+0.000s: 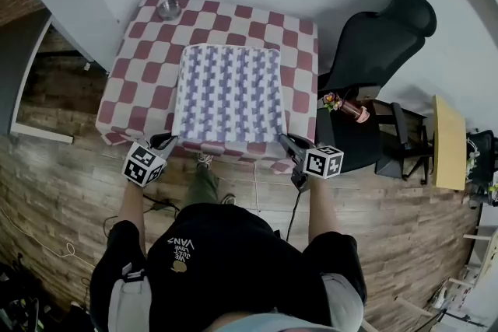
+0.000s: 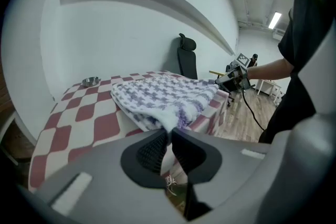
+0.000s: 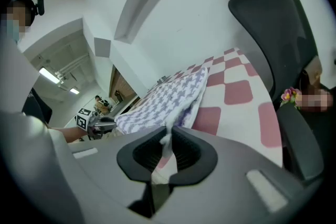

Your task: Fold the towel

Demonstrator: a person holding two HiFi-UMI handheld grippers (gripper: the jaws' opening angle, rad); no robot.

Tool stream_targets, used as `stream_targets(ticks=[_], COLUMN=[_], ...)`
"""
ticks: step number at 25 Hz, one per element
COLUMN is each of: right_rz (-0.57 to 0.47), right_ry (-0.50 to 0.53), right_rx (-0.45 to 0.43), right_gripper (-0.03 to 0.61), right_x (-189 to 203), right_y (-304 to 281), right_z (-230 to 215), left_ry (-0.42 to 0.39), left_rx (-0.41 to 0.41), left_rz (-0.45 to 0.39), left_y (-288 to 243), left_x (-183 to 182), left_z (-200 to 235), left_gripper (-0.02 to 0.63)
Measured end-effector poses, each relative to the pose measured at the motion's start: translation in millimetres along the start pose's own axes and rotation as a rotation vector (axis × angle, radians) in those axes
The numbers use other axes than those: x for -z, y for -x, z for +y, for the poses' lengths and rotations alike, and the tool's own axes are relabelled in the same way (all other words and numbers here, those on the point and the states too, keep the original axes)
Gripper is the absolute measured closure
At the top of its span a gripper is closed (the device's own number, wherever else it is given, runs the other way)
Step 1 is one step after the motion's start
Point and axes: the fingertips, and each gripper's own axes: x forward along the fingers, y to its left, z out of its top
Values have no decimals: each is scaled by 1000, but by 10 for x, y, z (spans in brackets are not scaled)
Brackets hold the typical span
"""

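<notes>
A purple-and-white patterned towel point(image 1: 229, 93) lies spread on the red-and-white checked table point(image 1: 140, 66). Its near edge hangs at the table's front. My left gripper point(image 1: 166, 142) is shut on the towel's near left corner point(image 2: 169, 122), white cloth pinched between the pads. My right gripper point(image 1: 286, 141) is shut on the near right corner point(image 3: 169, 136), with a strip of towel running through its jaws. In the left gripper view the right gripper point(image 2: 232, 77) shows across the table; in the right gripper view the left gripper point(image 3: 101, 124) shows likewise. Both grippers sit at the table's front edge.
A small metal bowl point(image 1: 168, 8) stands at the table's far left corner. A black office chair point(image 1: 381, 35) is to the right of the table, with a low black stand bearing flowers point(image 1: 333, 101) beside it. White walls close the back; wooden floor lies underfoot.
</notes>
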Motion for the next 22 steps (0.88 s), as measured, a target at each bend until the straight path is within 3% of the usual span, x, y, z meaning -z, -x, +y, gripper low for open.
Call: stream_targets(ticks=[6,12,22], right_rz=[-6,17,-67], right_ry=[-9,-14,15], right_rx=[-32,-54,-53], right_gripper=[543,543,543], right_x=[552,889,305], right_y=[485,755,640], right_z=[320,576,584], left_ry=[12,15,-5], left_rx=[-33,-45,-52], left_rz=[-21,-19,-75], left_y=[458,787,759], left_x=[342,508,92], left_z=[-584,-882,-552], left_gripper=[580,580,580])
